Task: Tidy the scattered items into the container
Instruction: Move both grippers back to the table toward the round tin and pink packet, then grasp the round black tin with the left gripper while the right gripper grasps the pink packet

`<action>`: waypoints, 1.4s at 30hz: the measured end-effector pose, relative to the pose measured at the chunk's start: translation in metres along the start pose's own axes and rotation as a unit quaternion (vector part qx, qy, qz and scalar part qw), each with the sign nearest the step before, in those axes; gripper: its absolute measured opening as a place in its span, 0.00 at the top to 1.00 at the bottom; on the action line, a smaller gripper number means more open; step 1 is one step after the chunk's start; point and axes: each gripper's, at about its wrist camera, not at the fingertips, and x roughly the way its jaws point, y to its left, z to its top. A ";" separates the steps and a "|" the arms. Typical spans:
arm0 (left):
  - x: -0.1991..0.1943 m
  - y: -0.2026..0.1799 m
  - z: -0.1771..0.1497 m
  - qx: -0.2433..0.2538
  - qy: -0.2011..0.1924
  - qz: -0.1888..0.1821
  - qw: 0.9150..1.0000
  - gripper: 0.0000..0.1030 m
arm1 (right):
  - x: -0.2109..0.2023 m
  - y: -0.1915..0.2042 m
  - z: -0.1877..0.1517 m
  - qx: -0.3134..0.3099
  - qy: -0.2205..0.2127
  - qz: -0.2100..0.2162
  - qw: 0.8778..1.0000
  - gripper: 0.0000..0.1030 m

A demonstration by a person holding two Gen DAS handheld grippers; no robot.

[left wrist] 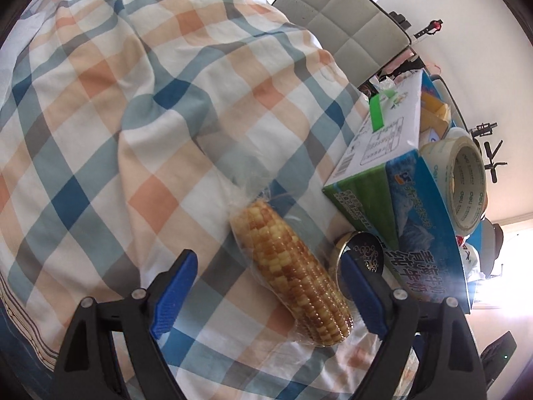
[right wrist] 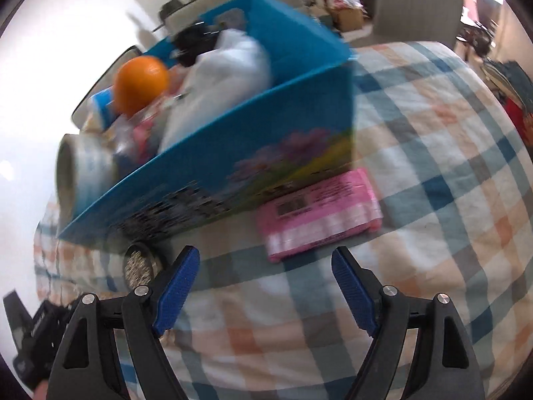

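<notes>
Corn (left wrist: pixel 291 275) first, from the left wrist view: a vacuum-wrapped cob lying on the checked bedspread (left wrist: pixel 133 100), right between the spread blue pads of the left claw (left wrist: pixel 266 291), which is released and holding nothing. The cob sits slanted across the gap, its near end close to the right pad. Just beyond that pad there's a small round tin with a dark ornate lid (left wrist: pixel 361 250), tucked against the near wall of the blue box (left wrist: pixel 399 193). A tape roll (left wrist: pixel 466 186) rests at the box's right end.

Right wrist view is pretty blurred. The right claw (right wrist: pixel 265 286) is also released and empty, hovering over the cloth. Ahead of it, a pink packet (right wrist: pixel 319 213) lies flat against the foot of the box, and an orange (right wrist: pixel 141 85) is already inside with other stuff I can't make out.

What could go wrong, I reckon: the plastic wrap looks slick, so closing on the slanted cob might make it roll or squirt out sideways. The right pad could also nudge the tin. And the bedspread is soft and wrinkly, so a pad may snag fabric instead.
</notes>
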 end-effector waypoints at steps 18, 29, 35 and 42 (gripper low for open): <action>-0.006 -0.036 0.024 0.052 0.000 -0.037 0.998 0.14 | 0.031 0.081 -0.068 -0.074 0.122 0.182 0.973 0.34; 0.066 -0.129 -0.042 0.279 0.029 0.062 0.958 0.14 | -0.039 -0.087 0.018 0.023 -0.006 0.006 1.000 0.27; 0.093 -0.141 -0.037 0.309 0.031 0.091 0.946 0.13 | -0.039 -0.095 0.006 0.016 -0.016 -0.002 1.000 0.26; 0.107 -0.153 -0.034 0.318 0.023 0.101 0.942 0.13 | 0.010 -0.061 0.021 -0.033 0.002 0.005 0.999 0.22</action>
